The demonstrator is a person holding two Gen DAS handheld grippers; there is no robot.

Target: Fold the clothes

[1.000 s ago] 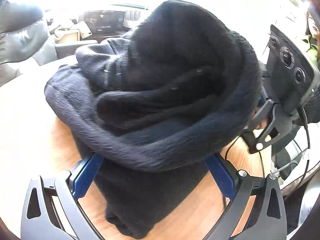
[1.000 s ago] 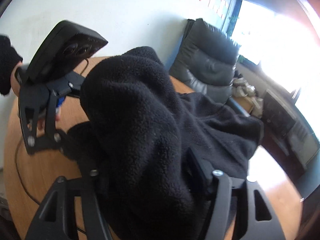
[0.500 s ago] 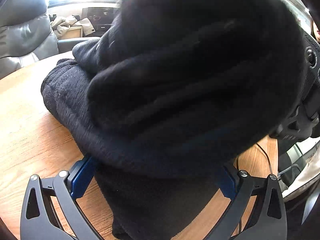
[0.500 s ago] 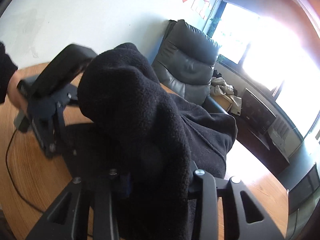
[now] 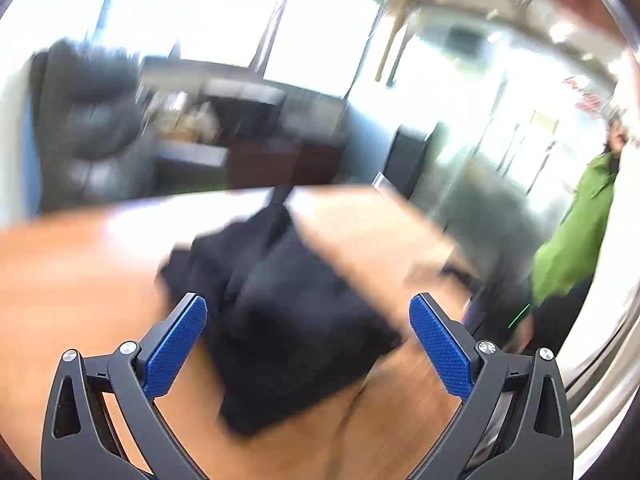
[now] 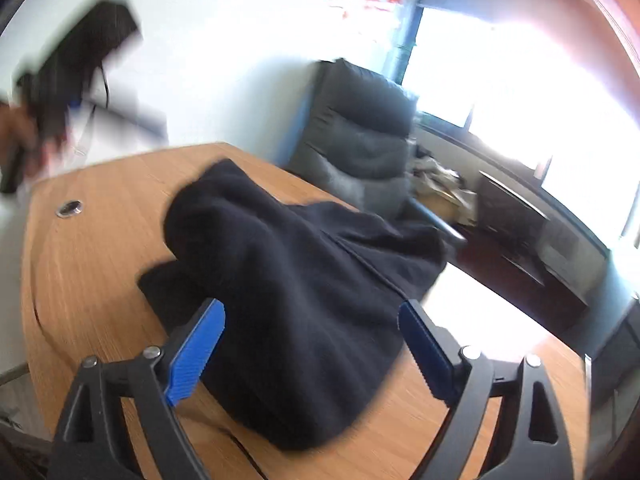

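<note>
A black fleece garment point(image 5: 288, 312) point(image 6: 300, 280) lies bunched in a thick folded heap on the wooden table point(image 5: 80, 280) point(image 6: 100, 240). My left gripper point(image 5: 308, 304) is open and pulled back above the heap, its blue pads point(image 5: 176, 348) well clear of the cloth; this view is motion-blurred. My right gripper point(image 6: 312, 308) has its jaws opening wide. The near end of the heap shows between its blue pads point(image 6: 196, 356), which do not press on it. In the right wrist view the left gripper point(image 6: 80, 60) is a dark blur raised at the upper left, held by a hand point(image 6: 16, 128).
A grey leather armchair point(image 6: 360, 140) point(image 5: 88, 120) stands past the table's far edge. Under the bright windows is a low dark cabinet point(image 6: 520, 220). A person in a green jacket point(image 5: 572, 232) is at the right. A metal grommet point(image 6: 69, 208) sits in the tabletop.
Both grippers have let go of the garment and drawn back. The raised cloth has dropped into a heap on the table. The left gripper has swung up and away.
</note>
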